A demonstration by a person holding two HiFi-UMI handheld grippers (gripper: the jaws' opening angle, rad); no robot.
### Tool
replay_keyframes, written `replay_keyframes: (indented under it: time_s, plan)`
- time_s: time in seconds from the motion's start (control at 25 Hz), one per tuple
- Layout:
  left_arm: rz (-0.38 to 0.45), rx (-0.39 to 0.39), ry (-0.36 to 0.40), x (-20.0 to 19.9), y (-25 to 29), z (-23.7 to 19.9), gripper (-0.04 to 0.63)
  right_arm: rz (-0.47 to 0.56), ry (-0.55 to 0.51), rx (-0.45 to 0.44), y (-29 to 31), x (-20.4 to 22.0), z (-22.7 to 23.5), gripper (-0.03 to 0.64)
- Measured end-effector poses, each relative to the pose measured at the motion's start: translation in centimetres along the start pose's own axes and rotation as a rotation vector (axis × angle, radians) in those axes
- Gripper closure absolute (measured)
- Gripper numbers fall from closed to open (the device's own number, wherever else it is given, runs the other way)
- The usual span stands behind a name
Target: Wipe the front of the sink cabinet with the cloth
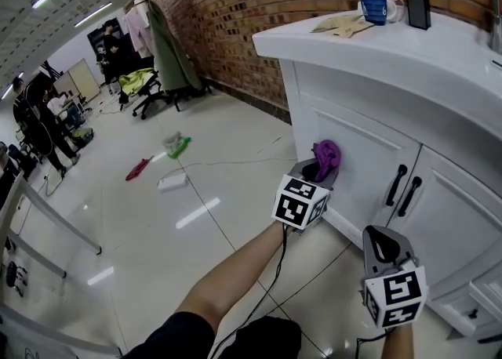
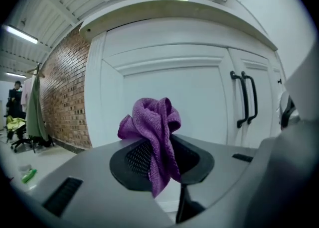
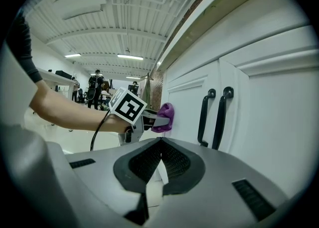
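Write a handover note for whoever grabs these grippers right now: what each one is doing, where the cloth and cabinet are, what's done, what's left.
Left gripper: shut on the purple cloth, which is held bunched up at the left door of the sink cabinet, left of the handles. Whether the cloth touches the door can't be told.
Right gripper: shut, empty, held low beside the cabinet front.
Done: cloth is gripped and at the cabinet front. No wiped area shows.
Left: wipe across the doors and the rest of the front.
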State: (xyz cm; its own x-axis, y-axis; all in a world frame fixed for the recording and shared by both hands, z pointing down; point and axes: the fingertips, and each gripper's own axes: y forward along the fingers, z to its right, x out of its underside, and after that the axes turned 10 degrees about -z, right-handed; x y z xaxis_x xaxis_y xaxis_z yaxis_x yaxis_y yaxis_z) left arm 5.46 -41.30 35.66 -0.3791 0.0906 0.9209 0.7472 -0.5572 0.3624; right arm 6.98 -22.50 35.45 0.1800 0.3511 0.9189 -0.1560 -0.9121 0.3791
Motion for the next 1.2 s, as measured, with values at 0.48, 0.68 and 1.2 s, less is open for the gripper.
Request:
replay_keyframes:
  time_s: [0.48, 0.68, 1.2]
  plan:
    - [0.016, 0.280, 0.207, -3.7, -1.9, 13.5, 0.502, -0.035, 0.041, 0.063, -1.5, 0.7, 1.1, 0.615]
    - [0.024, 0.326, 0.203, -3.2, -3.2, 15.1, 0.502, -0.049, 0.069, 0.116, -2.8, 1.4, 2.5, 0.615]
    - [0.038, 0.459, 0.266, -2.0, -5.6, 19.3, 0.508, -0.061, 0.124, 0.179, -3.6, 1.8, 4.4, 0.615]
